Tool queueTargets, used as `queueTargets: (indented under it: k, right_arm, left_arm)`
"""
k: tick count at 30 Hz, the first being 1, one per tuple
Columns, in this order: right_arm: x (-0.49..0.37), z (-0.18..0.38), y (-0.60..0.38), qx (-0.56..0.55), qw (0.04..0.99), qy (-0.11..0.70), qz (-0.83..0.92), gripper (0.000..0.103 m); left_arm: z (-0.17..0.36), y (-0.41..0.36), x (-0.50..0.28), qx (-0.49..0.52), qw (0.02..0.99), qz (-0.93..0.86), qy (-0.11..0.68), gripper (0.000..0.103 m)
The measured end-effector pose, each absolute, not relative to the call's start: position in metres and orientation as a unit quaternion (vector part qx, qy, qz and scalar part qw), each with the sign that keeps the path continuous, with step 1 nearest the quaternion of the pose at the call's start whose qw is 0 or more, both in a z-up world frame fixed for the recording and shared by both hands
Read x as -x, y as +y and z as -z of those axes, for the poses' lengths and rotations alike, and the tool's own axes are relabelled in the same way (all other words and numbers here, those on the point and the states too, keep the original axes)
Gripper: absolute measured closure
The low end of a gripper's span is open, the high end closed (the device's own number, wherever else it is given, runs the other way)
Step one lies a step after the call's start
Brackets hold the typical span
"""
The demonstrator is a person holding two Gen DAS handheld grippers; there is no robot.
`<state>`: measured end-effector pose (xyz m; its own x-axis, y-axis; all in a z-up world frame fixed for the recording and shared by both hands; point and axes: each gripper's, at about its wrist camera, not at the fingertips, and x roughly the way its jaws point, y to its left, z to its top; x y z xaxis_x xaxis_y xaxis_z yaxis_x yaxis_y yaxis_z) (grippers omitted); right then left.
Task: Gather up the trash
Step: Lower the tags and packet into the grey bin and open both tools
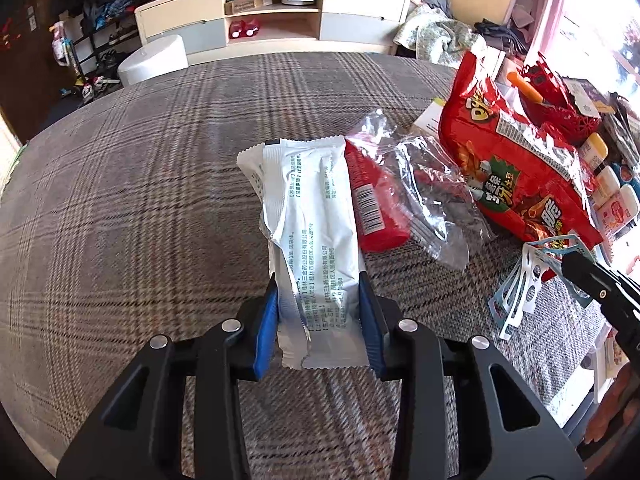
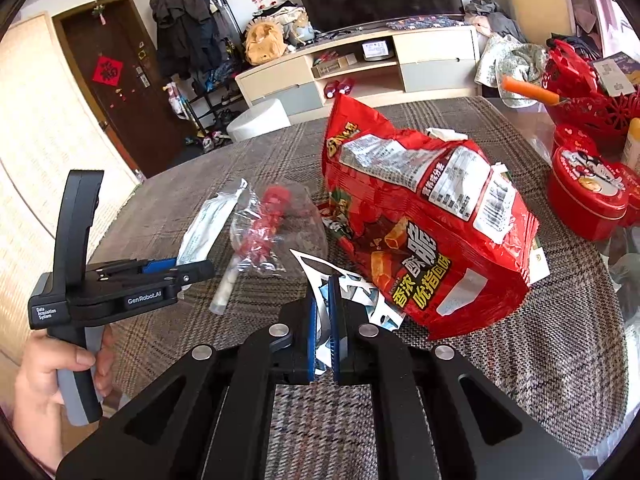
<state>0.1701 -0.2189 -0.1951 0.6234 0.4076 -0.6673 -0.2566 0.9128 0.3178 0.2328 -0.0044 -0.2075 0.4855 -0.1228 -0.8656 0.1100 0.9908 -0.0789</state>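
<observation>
My left gripper (image 1: 319, 312) is shut on a white printed wrapper (image 1: 310, 216), which it holds just above the plaid tablecloth (image 1: 140, 200). It also shows in the right wrist view (image 2: 192, 270) with the wrapper (image 2: 208, 220). My right gripper (image 2: 325, 320) is shut on a blue-and-white cut-out card scrap (image 2: 352, 292), also seen in the left wrist view (image 1: 524, 292). A large red snack bag (image 2: 424, 224) lies beside it, also in the left wrist view (image 1: 516, 152). A red packet (image 1: 376, 208) and a clear plastic wrapper (image 1: 432, 196) lie between the two grippers.
Red tins (image 2: 588, 196) and a red basket (image 2: 588, 100) stand at the table's right side. Small bottles (image 1: 612, 196) line the right edge. A TV cabinet (image 1: 272, 12) and a white stool (image 1: 154, 60) stand beyond the table.
</observation>
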Motion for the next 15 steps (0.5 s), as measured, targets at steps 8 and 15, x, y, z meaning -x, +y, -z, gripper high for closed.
queueTargets:
  k: [8,15]
  right_arm:
    - [-0.150,0.172,-0.215,-0.082,0.901,0.387,-0.178,0.097]
    - [-0.107,0.137,-0.219,-0.080,0.906,0.380,-0.168,0.096]
  left_arm:
    - [0.184,-0.001,-0.193,0.014,0.867,0.074,0.493,0.068]
    - [0.151,-0.014,-0.139,0.016,0.872,0.092,0.480,0.068]
